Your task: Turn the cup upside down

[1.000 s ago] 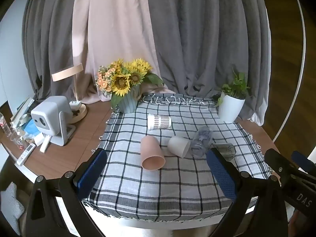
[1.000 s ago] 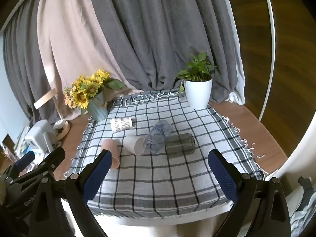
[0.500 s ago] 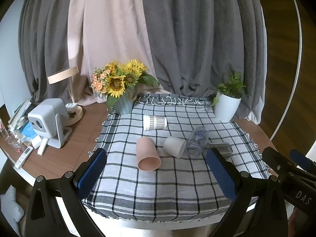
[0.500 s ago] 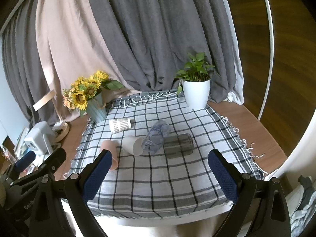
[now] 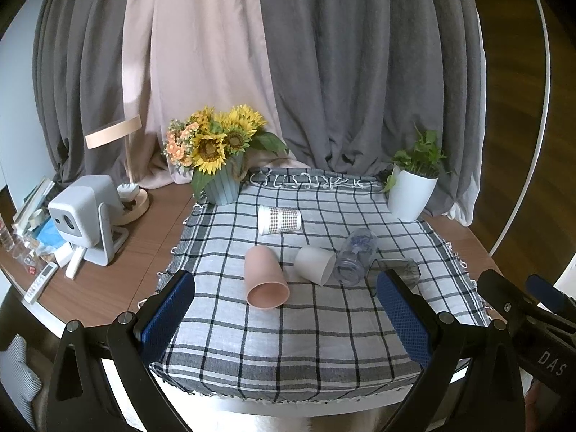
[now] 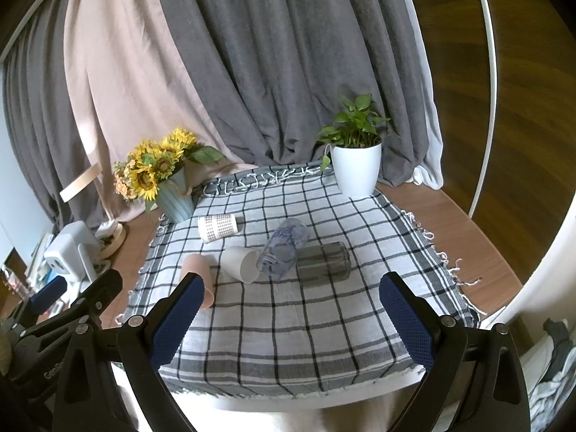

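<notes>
Several cups lie on their sides on the checked cloth (image 5: 288, 331): a pink cup (image 5: 264, 277) (image 6: 196, 268), a white cup (image 5: 315, 264) (image 6: 241, 262), a patterned paper cup (image 5: 279, 219) (image 6: 217, 227), a clear cup (image 5: 356, 255) (image 6: 284, 248) and a dark glass (image 5: 397, 268) (image 6: 324, 262). My left gripper (image 5: 284, 320) is open and empty, above the near table edge, short of the pink cup. My right gripper (image 6: 291, 320) is open and empty, near the front edge. Each gripper shows at the edge of the other's view.
A sunflower vase (image 5: 219, 165) (image 6: 169, 187) stands at the cloth's back left, a white plant pot (image 5: 410, 194) (image 6: 356, 169) at its back right. A projector (image 5: 84, 216), a lamp base and small items sit on the wooden table (image 5: 108, 280) to the left. Curtains hang behind.
Both views shifted slightly: the left gripper rose and tilted a little, so the cups sit slightly lower and left in its view. The cups have not moved. Both grippers stayed open.
</notes>
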Available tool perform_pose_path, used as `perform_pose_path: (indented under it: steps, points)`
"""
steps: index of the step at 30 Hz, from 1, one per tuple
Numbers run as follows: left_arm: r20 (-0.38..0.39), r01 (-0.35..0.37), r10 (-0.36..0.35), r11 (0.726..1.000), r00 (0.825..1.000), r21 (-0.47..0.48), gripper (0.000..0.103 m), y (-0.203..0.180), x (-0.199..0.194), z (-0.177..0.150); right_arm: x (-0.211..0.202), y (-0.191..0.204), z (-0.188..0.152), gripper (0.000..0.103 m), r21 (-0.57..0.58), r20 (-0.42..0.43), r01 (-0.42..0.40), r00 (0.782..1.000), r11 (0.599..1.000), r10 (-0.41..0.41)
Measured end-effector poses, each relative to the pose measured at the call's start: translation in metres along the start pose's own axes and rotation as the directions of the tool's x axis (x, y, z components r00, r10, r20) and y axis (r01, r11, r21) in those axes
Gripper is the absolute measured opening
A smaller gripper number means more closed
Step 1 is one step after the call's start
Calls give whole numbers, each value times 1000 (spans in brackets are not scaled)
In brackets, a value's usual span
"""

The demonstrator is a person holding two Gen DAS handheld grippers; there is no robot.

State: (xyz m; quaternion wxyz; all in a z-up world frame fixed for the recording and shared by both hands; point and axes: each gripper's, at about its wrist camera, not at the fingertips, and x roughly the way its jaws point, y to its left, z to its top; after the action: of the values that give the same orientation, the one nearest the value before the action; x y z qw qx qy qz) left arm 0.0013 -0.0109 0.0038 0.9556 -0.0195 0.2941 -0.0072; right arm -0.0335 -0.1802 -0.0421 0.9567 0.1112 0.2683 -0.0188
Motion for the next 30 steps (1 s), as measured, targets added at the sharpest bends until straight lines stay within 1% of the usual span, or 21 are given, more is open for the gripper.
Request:
perform_pose_path:
  steps: [7,30]
  points:
    - [0,1,-1,1000,1000,2,103,1,1,0,-2,-3,-7,98,5,-3,-1,1000,1000,1]
    - [-12,10,-10,1000,1000,5,103,-5,0,-1,-3,-4,-6,98,7,-2,-1,1000,1000,1]
